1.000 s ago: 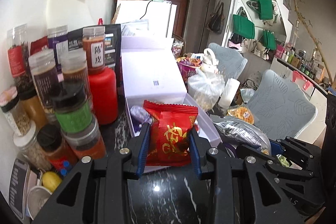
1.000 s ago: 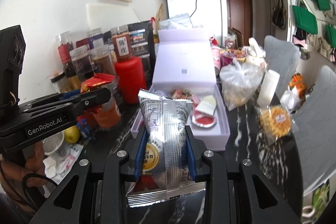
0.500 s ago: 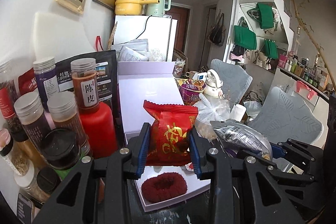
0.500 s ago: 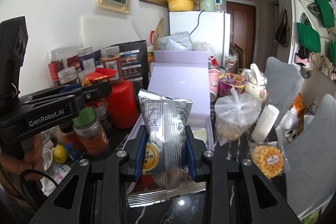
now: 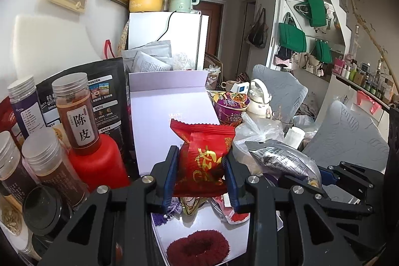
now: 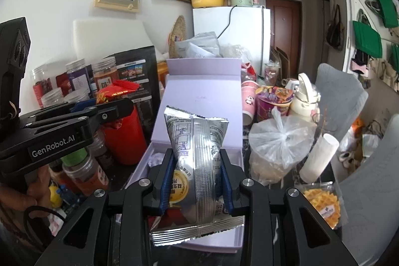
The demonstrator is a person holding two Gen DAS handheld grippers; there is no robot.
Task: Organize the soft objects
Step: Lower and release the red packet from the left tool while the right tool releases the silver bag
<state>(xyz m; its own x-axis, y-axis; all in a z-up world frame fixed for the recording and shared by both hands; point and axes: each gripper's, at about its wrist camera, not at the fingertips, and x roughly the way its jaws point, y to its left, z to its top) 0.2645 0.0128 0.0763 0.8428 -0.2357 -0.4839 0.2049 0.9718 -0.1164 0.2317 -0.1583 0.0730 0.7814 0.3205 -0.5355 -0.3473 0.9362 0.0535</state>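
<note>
My left gripper is shut on a red snack packet and holds it above the open lilac box. A dark red fluffy scrunchie lies in the box's near end, with other small wrapped items behind it. My right gripper is shut on a silver foil snack bag, held over the same box at its near end. The left gripper and red packet show at the left of the right wrist view; the silver bag shows at the right of the left wrist view.
Spice jars and a red bottle crowd the left of the box. A tied plastic bag, a noodle cup, a white roll and a waffle pack stand to the right. A white fridge is behind.
Both grippers have moved forward over the box with their packets still held. The box's inside and the scrunchie have slid under the left gripper.
</note>
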